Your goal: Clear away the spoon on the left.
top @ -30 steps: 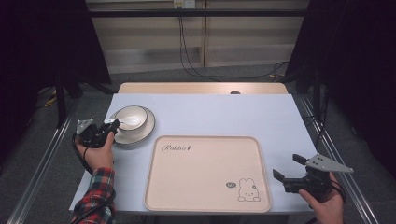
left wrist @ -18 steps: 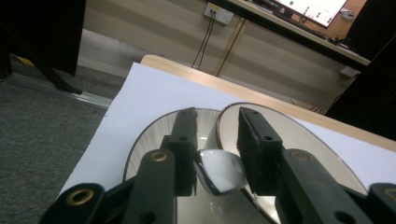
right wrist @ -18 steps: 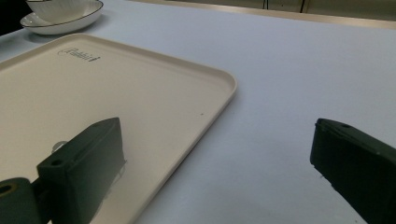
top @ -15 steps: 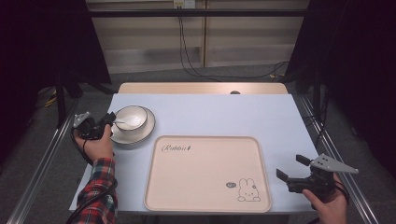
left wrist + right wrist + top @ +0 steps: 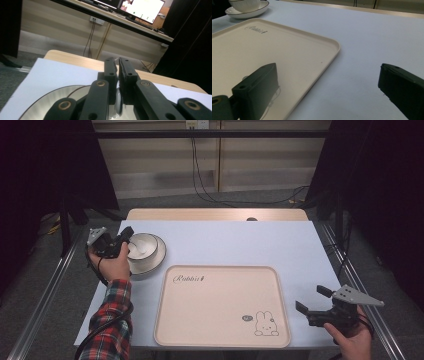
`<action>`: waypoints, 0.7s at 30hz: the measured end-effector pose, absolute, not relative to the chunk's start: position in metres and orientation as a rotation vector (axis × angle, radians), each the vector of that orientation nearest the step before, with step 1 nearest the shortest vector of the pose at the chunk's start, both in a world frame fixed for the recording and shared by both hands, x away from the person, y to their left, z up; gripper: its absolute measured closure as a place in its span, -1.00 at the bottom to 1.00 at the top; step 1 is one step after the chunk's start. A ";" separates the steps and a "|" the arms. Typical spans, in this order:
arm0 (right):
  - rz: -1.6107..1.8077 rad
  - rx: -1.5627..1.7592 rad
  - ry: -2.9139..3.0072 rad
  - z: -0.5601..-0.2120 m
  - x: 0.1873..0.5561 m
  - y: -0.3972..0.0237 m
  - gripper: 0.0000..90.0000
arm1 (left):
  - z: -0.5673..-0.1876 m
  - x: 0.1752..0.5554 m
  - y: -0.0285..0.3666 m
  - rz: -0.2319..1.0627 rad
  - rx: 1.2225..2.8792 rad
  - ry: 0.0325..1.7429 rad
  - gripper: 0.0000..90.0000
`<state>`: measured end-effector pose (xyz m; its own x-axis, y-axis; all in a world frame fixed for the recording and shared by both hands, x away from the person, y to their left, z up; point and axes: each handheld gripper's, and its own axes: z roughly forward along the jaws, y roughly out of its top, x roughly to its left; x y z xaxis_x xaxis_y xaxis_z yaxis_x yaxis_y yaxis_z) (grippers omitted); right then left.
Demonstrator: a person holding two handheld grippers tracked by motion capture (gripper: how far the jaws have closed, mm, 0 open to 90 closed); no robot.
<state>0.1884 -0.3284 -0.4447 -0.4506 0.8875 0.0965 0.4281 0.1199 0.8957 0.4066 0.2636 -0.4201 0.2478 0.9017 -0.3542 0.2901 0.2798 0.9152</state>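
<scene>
overhead, a pale blue table (image 5: 250,245) on grey floor, dark curtains around. left gripper (image 5: 124,240), jaws just closed on the bowl (image 5: 144,246) rim at centre left, now lifted; right gripper (image 5: 312,301) gapes wide beside the tray (image 5: 220,305).

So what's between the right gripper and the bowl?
The cream tray lies across that stretch, plain in the high view; the right gripper sits off its right edge, the bowl beyond its far left corner.

Left gripper (image 5: 117,72) has just been closing, jaws pinching the bowl (image 5: 117,102) rim between them, plate (image 5: 50,102) under it, monitor (image 5: 142,8) beyond.
</scene>
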 end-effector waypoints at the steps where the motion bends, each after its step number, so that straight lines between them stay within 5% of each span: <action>1: 1.298 1.276 1.929 -0.445 0.188 -0.328 -0.95 | -0.419 0.408 0.260 0.627 1.269 1.291 0.91; 21: 1.285 1.239 1.959 -0.445 0.188 -0.325 -0.94 | -0.401 0.408 0.250 0.628 1.280 1.235 0.92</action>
<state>0.1883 -0.3251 -0.4453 -0.4705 0.8789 0.0784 0.4219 0.1461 0.8948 0.4081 0.2500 -0.4015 0.2935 0.8984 -0.3266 0.2654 0.2517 0.9307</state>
